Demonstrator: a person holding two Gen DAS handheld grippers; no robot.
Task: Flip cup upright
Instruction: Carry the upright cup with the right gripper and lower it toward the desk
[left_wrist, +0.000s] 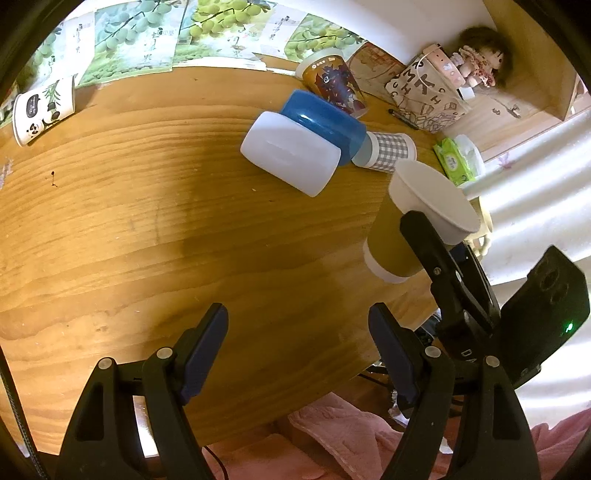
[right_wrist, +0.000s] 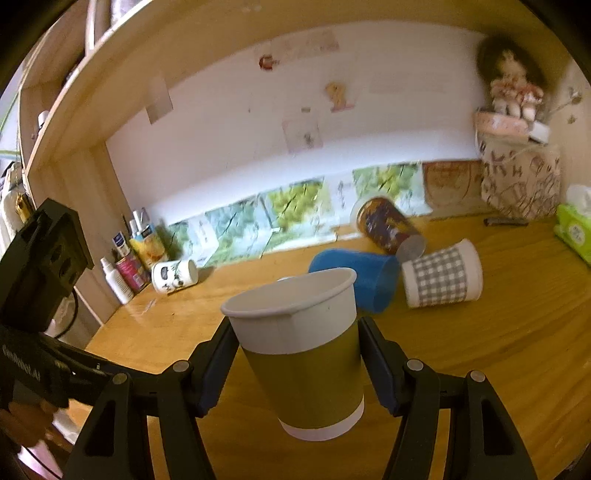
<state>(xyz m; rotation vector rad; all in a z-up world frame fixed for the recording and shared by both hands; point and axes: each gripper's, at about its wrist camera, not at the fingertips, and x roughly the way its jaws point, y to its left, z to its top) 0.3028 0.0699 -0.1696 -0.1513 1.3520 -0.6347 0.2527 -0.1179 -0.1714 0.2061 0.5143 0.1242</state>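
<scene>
My right gripper (right_wrist: 295, 365) is shut on an olive-and-white paper cup (right_wrist: 303, 354), held above the wooden table (right_wrist: 498, 350) with its mouth up and tilted a little. In the left wrist view the same cup (left_wrist: 413, 229) hangs at the right, clamped by the right gripper's fingers (left_wrist: 428, 240). My left gripper (left_wrist: 299, 354) is open and empty above the table's near edge.
Several cups lie on their sides: a white one (left_wrist: 291, 153), a blue one (left_wrist: 325, 122), a checked one (left_wrist: 388, 147), a dark printed one (left_wrist: 332, 83), a panda one (left_wrist: 40, 110). A patterned bag (left_wrist: 424, 92), doll (left_wrist: 480, 62) and tissue pack (left_wrist: 458, 158) stand at the back right. Bottles (right_wrist: 125, 266) stand at the left wall.
</scene>
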